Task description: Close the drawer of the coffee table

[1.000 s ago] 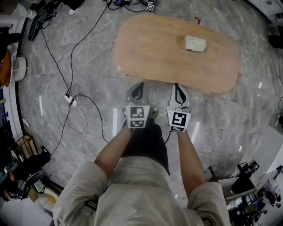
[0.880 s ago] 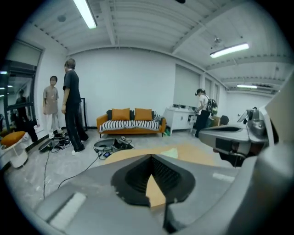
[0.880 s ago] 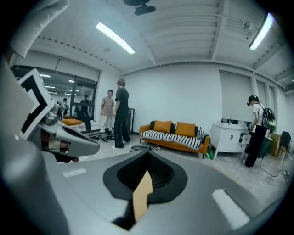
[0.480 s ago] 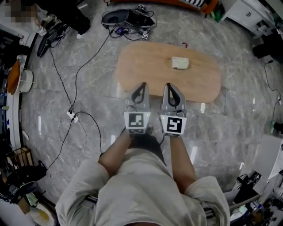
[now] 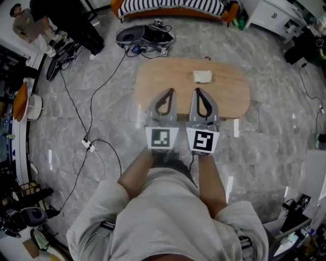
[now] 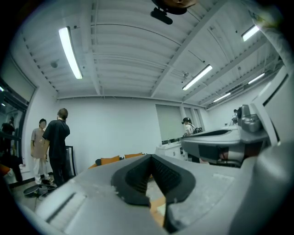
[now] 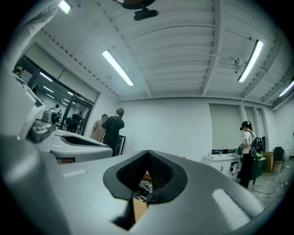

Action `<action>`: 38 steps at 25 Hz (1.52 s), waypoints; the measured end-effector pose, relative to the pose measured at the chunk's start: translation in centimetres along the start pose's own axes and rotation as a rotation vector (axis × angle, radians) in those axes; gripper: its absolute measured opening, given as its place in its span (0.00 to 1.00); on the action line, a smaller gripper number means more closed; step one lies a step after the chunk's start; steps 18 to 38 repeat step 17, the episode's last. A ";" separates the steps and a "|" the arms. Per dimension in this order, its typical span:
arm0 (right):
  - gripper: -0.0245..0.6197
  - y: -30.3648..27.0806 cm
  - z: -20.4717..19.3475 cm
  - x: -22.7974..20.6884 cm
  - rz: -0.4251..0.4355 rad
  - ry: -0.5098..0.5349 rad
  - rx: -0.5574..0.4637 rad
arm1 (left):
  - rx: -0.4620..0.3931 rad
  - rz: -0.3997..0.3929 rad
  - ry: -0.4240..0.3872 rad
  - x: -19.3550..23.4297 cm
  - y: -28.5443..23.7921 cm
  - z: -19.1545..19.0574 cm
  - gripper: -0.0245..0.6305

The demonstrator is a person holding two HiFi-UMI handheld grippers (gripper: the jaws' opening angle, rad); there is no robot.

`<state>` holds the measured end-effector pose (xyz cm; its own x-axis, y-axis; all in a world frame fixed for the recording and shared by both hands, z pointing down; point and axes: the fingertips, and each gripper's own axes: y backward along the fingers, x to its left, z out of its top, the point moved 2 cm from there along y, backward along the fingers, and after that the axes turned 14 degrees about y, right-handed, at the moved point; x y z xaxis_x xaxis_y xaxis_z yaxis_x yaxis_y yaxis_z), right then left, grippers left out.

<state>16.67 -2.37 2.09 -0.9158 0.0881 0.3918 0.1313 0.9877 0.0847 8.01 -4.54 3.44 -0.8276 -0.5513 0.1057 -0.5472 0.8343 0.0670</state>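
The oval wooden coffee table [image 5: 229, 97] stands on the marble floor, seen from high above; no drawer shows from this angle. A small white object [image 5: 202, 76] lies on its top. My left gripper [image 5: 170, 90] and right gripper [image 5: 195, 90] are held side by side in front of me, level, overlapping the table's near edge in the head view. Both are shut with nothing between the jaws. The left gripper view shows my left gripper [image 6: 149, 157] against the room's far wall and ceiling. The right gripper view shows my right gripper [image 7: 147, 152] the same way.
Black cables and a power strip [image 5: 87, 145] run across the floor at the left. Dark gear [image 5: 147, 35] lies beyond the table, with a striped sofa [image 5: 168, 6] behind. People [image 6: 57, 142] stand at the far wall, and another person [image 7: 248, 147] stands by a counter.
Both grippers have risen together and levelled out. The table now looks smaller and farther below, and the jaws lie over its near edge. Both stayed shut.
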 end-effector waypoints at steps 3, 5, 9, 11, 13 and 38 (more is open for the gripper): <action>0.05 1.2 0.5 -0.8 -0.021 0.007 0.000 | -0.003 -0.016 0.047 -0.9 0.4 0.5 0.07; 0.05 1.5 0.3 -1.2 -0.023 0.006 0.009 | 0.008 -0.019 0.061 -1.2 0.3 0.2 0.07; 0.05 0.9 0.3 -2.3 -0.038 0.006 0.017 | 0.002 -0.045 0.046 -1.8 -0.8 0.9 0.07; 0.05 1.2 0.7 -2.5 -0.045 0.021 0.021 | -0.006 -0.059 0.048 -2.2 -0.8 1.5 0.07; 0.05 2.1 1.1 -2.3 -0.054 0.030 0.025 | -0.012 -0.067 0.053 -2.5 0.0 1.8 0.07; 0.05 4.5 1.7 -1.7 -0.069 0.044 0.035 | -0.017 -0.081 0.052 -3.3 2.0 1.7 0.07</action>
